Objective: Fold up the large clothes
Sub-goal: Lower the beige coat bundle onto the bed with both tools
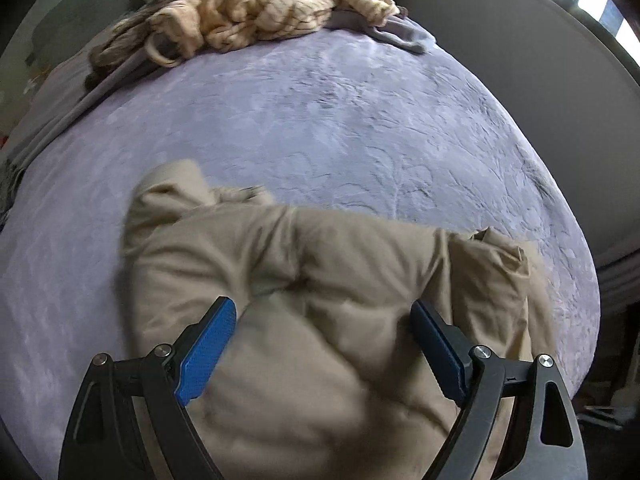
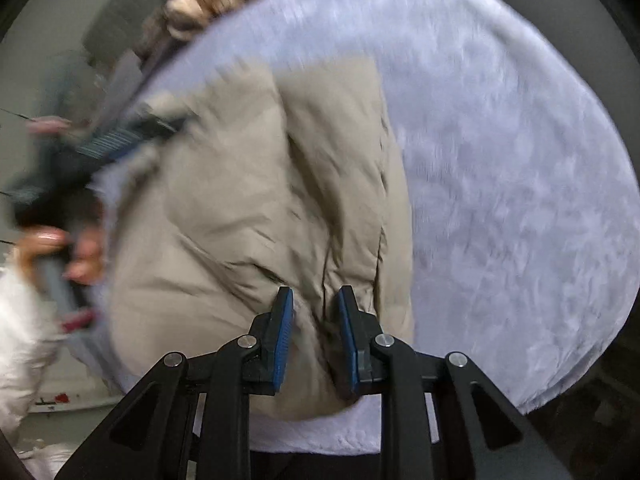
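Observation:
A beige padded jacket (image 1: 300, 280) lies crumpled on a lavender plush blanket (image 1: 320, 120). My left gripper (image 1: 322, 306) hovers over the jacket's near part, its blue pads wide apart and open, with nothing pinched between them. In the right wrist view the same jacket (image 2: 240, 200) fills the middle. My right gripper (image 2: 315, 292) stands over its lower right edge. The jaws are only a little apart, and a ridge of jacket fabric lies in the gap without being pressed. The left gripper (image 2: 132, 136) shows blurred at the left, held by a hand (image 2: 80, 256).
A heap of cream striped clothing (image 1: 260, 4) sits at the far end of the bed, on dark brown fabric (image 1: 120, 40) and a grey cloth (image 1: 400, 36). A grey padded panel (image 1: 500, 40) borders the bed's right side. A white sleeve (image 2: 20, 320) shows at the left.

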A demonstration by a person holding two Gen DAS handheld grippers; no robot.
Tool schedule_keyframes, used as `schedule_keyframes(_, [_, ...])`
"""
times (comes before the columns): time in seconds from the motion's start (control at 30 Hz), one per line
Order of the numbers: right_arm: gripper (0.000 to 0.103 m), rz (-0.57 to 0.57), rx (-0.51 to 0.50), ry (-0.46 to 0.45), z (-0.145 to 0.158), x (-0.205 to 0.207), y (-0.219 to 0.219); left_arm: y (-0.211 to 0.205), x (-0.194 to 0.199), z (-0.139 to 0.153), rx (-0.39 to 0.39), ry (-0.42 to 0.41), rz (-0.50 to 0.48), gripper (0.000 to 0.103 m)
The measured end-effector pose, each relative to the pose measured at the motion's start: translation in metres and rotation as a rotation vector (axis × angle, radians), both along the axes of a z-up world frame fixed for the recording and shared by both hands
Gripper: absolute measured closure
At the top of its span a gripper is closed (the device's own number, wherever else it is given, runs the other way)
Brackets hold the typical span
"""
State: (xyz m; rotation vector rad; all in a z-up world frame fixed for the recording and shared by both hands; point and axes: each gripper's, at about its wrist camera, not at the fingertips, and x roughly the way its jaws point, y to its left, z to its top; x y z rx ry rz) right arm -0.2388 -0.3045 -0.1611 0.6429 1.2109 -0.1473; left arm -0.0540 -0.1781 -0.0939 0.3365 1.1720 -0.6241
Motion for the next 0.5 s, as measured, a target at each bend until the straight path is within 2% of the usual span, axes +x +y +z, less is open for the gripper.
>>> schedule_keyframes(0.17, [0.078, 0.017, 0.018, 0.039, -0.019, -0.002, 0.003, 0.047, -0.01, 0.015, -0.002, 0.031, 0.049, 0.013])
schedule_keyframes(0.3, [0.078, 0.007, 0.01, 0.057, -0.025, -0.001, 0.009, 0.076, -0.021, 0.01, 0.05, 0.056, 0.079, 0.013])
schedule_keyframes(0.5, [0.077, -0.001, -0.025, 0.089, -0.031, 0.005, 0.027, 0.1, -0.034, 0.012, 0.031, 0.083, 0.091, 0.013])
